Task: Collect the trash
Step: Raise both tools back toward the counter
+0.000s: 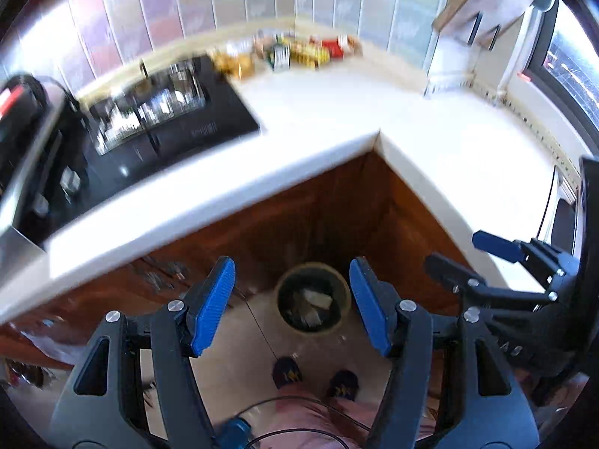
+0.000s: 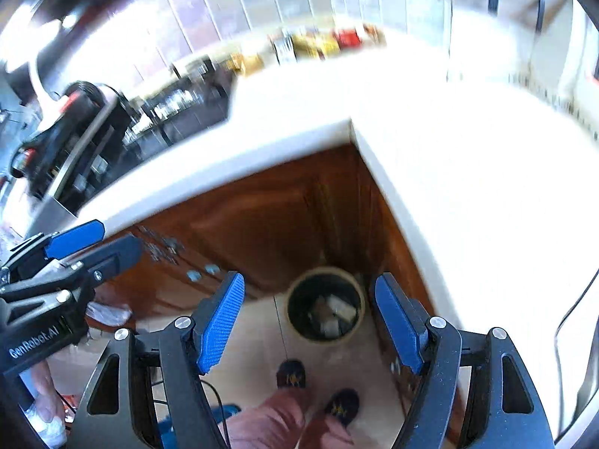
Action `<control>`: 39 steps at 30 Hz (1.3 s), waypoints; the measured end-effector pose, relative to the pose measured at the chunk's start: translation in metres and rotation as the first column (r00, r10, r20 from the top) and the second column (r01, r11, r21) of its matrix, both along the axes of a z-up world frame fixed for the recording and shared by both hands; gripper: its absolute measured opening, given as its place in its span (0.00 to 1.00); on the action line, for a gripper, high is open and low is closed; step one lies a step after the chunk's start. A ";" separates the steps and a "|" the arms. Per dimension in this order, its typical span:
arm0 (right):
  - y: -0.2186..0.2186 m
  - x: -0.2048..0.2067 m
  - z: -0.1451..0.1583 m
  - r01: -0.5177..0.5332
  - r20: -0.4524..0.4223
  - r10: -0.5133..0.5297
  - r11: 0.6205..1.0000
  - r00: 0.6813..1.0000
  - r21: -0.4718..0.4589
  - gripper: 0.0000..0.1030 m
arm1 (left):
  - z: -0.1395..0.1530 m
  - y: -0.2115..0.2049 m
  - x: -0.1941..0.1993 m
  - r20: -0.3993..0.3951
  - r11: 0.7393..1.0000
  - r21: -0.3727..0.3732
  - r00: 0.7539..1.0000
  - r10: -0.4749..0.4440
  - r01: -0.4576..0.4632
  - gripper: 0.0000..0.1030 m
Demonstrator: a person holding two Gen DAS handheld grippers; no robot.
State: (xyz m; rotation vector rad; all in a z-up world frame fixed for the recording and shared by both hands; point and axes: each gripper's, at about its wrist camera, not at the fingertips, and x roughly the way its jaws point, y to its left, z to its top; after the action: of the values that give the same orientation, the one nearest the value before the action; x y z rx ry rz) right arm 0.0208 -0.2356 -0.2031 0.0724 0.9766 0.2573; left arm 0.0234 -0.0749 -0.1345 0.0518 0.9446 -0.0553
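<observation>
A round beige waste bin (image 1: 313, 301) (image 2: 325, 305) stands on the floor in the inside corner of the wooden cabinets, with crumpled paper trash (image 1: 310, 305) (image 2: 333, 314) inside it. My left gripper (image 1: 292, 303) hangs open high above the bin, nothing between its blue pads. Its neighbour, my right gripper (image 2: 310, 321), is also open and empty above the bin. Each gripper shows in the other's view: the right one (image 1: 475, 254) at the right edge, the left one (image 2: 101, 243) at the left edge. Both views are blurred.
An L-shaped white countertop (image 1: 337, 112) (image 2: 449, 149) wraps the corner. A black stove (image 1: 157, 123) lies at the left. Colourful packets (image 1: 299, 50) (image 2: 318, 46) sit against the tiled wall at the back. The person's slippered feet (image 1: 314, 376) (image 2: 318, 393) stand on the tile floor.
</observation>
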 end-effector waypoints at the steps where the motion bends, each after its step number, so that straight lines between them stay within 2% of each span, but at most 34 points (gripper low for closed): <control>1: 0.001 0.001 0.012 -0.005 0.018 0.004 1.000 1.000 0.005 0.71 | 0.011 -0.001 -0.001 0.022 1.000 0.011 1.000 0.000 -0.001 0.61; 8: -0.009 0.016 0.106 -0.038 0.177 0.033 0.999 0.984 0.024 0.71 | 0.086 0.010 0.006 0.157 0.998 0.027 0.986 0.056 -0.061 0.61; 15: -0.002 0.050 0.175 -0.075 0.276 0.073 0.997 0.958 -0.005 0.71 | 0.142 0.036 0.046 0.218 0.998 0.022 0.974 0.057 -0.063 0.61; 21: 0.022 0.111 0.219 -0.060 0.324 0.070 0.997 0.943 -0.039 0.71 | 0.166 0.057 0.106 0.209 1.000 -0.005 0.977 0.029 -0.029 0.61; 25: 0.038 0.168 0.237 -0.038 0.315 0.048 0.999 0.948 -0.037 0.71 | 0.162 0.078 0.168 0.184 1.000 -0.026 0.983 0.003 0.001 0.61; 30: 0.067 0.263 0.226 -0.042 0.275 0.046 0.999 0.960 -0.021 0.71 | 0.132 0.104 0.258 0.106 0.995 -0.086 0.994 -0.036 0.046 0.61; 35: 0.102 0.362 0.182 -0.054 0.205 0.062 0.998 0.977 -0.045 0.69 | 0.082 0.120 0.348 0.027 0.991 -0.110 0.997 -0.073 0.075 0.60; 39: 0.124 0.425 0.133 -0.054 0.130 0.061 0.997 0.990 -0.056 0.60 | 0.041 0.123 0.405 -0.043 0.987 -0.112 0.992 -0.121 0.116 0.52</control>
State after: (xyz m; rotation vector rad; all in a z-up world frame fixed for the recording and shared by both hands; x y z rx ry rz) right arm 0.4458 -0.1117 -0.0699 -0.0209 0.8541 0.2855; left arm 0.4285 0.0482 -0.0931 0.0051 0.9864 -0.2193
